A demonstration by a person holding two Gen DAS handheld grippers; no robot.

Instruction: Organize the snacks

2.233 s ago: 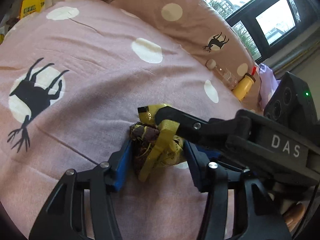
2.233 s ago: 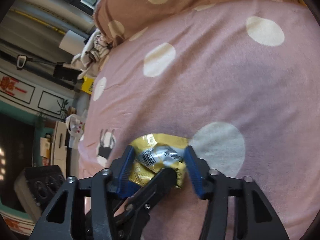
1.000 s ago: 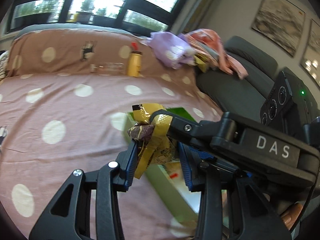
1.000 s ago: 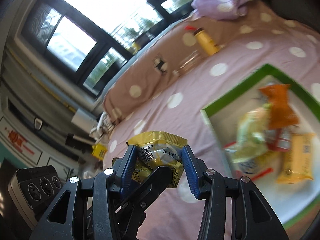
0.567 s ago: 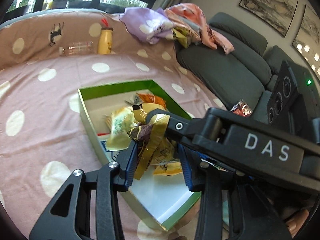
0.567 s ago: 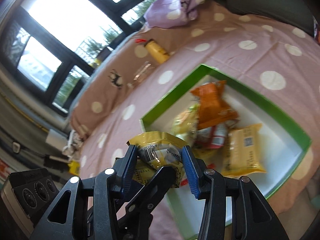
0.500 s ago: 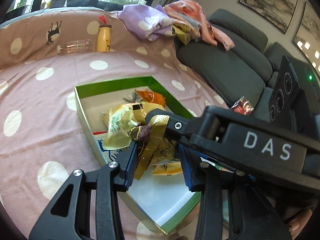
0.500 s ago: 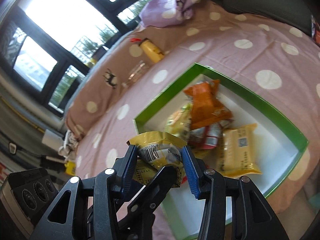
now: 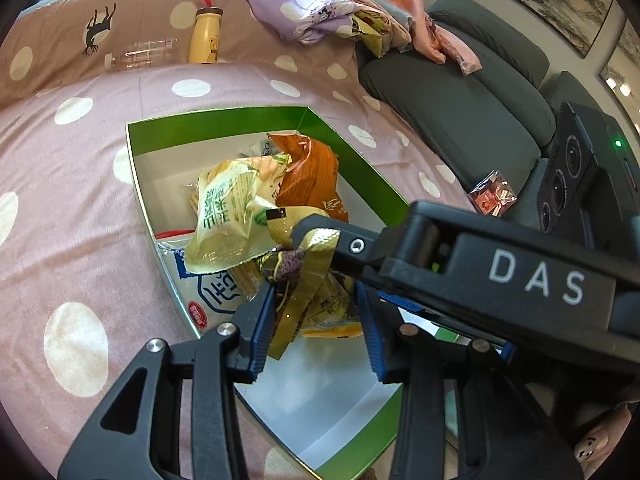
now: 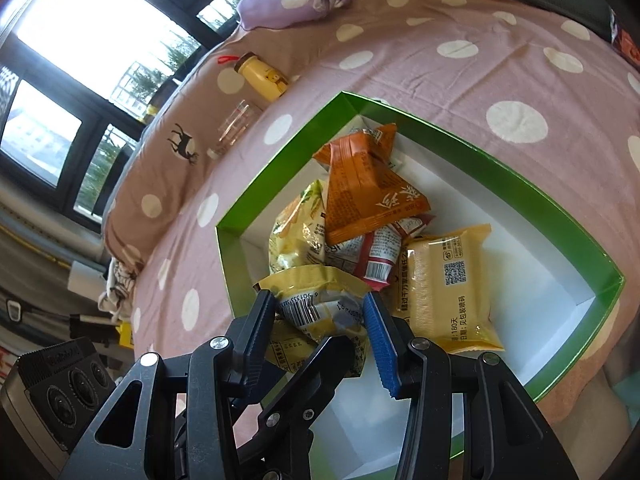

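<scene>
On the pink polka-dot bedspread (image 9: 80,208) at the left lie two containers against the raised edge, one clear bottle (image 9: 140,53) on its side and one yellow bottle (image 9: 205,34) standing upright just beside it. Next to the right sits one green box (image 9: 224,121) with a white floor, holding a heap of snacks: one pale yellow-green packet (image 9: 228,216), one orange packet (image 9: 310,176), one red-and-white packet (image 10: 380,250) and one flat yellow packet (image 10: 448,288) can be counted, with others partly buried beneath. Above the near part of that box both claws grip one crumpled yellow snack bag (image 10: 320,300) between them. The left claw (image 9: 316,316) is clamped on the bag's purple-and-gold end, its two blue pads pressing each side, and the right claw (image 10: 320,320) is clamped on the end bearing the barcode, likewise with two blue pads against it. Further right stands one grey sofa (image 9: 460,112), with one small red packet (image 9: 493,198) on its seat and a pile of clothes (image 9: 360,12) at its far end.
</scene>
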